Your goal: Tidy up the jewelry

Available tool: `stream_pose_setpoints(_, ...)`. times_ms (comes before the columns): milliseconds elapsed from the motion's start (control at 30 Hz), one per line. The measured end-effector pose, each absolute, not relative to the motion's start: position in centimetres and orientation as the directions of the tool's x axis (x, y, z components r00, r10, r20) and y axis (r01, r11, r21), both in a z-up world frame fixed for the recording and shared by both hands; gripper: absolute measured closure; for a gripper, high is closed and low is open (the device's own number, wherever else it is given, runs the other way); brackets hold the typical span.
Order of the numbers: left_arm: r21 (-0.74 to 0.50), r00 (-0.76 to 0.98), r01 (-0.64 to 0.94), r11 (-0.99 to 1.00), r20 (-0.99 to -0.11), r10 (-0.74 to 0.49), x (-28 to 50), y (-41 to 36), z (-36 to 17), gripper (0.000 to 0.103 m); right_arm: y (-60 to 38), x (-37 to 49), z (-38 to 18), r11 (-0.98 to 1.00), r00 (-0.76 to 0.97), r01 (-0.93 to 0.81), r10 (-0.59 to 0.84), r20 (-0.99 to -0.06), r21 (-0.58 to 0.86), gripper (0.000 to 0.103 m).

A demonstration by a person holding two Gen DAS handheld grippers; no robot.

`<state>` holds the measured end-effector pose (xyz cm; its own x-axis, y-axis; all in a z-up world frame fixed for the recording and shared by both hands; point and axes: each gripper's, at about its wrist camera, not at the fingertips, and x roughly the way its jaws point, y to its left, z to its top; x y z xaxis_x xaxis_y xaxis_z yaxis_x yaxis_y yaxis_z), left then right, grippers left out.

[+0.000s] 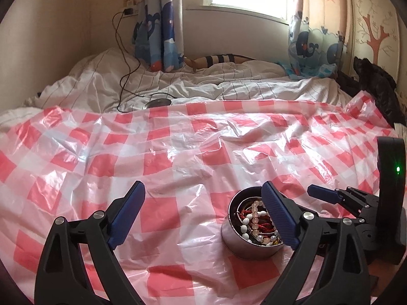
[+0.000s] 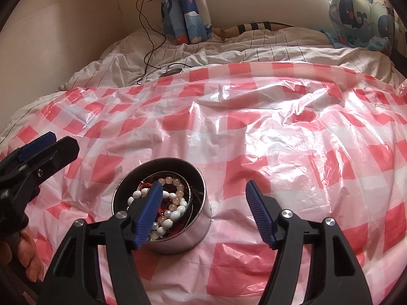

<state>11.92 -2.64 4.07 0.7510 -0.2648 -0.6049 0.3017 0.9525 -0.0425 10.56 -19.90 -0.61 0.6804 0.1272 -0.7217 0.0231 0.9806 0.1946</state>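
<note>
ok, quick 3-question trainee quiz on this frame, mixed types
1. True or false: the tin lies tipped on its side.
2. What does the tin hold? A) coins B) bead bracelets C) keys
3. Fill in: both the left tongs and the right tongs are ____ and hold nothing.

Key: 1 false, it stands upright on the checked sheet. 2 B, white and pale pink bead bracelets. 3 open.
</note>
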Motion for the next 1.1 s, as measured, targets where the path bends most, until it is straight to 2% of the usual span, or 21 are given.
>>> stream_pose_setpoints(167, -0.188, 0.707, 0.22, 0.957, -0.646, -0.289, 13.2, 0.1, 3.1, 0.013, -19.3, 11.1, -1.9, 0.993, 0.63, 0.037, 0.067, -0.773, 0.116, 0.037)
stream_pose_setpoints(267, -0.221, 0.691, 0.184, 0.958, -0.663, -0.286, 13.5, 0.7, 2.7, 0.013, -19.7, 10.9, -1.9, 0.993, 0.626, 0.046, 0.056, -0.778, 0.109, 0.037)
stream_pose_setpoints(400, -0.203, 0.672, 0.194, 0.96, -0.685, -0.281, 13.2, -0.1, 2.5, 0.01, -20.0, 9.4, -0.2, 0.992, 0.663, 0.052, 0.054, -0.747, 0.118, 0.036)
stream_pose_setpoints(567, -0.16, 0.652, 0.248, 0.956, -0.702, -0.287, 11.1, -1.6, 2.3, 0.01, -19.4, 5.7, 1.5, 0.991, 0.684, 0.059, 0.044, -0.728, 0.116, 0.028)
stream_pose_setpoints(633, -0.127, 0.656, 0.264, 0.956, -0.703, -0.275, 9.9, -2.0, 2.3, 0.01, -19.1, 3.8, 1.4, 0.988, 0.687, 0.083, 0.037, -0.726, 0.129, 0.023)
stream_pose_setpoints(767, -0.065, 0.667, 0.28, 0.958, -0.704, -0.242, 7.6, -1.8, 1.7, 0.009, -17.9, 0.6, -0.3, 0.99, 0.659, 0.096, 0.017, -0.752, 0.106, 0.023)
stream_pose_setpoints(1100, 0.016, 0.674, 0.262, 0.965, -0.718, -0.171, 5.1, 0.1, -1.0, 0.008, -15.8, 0.2, -0.7, 0.995, 0.686, 0.065, 0.01, -0.728, 0.075, 0.011)
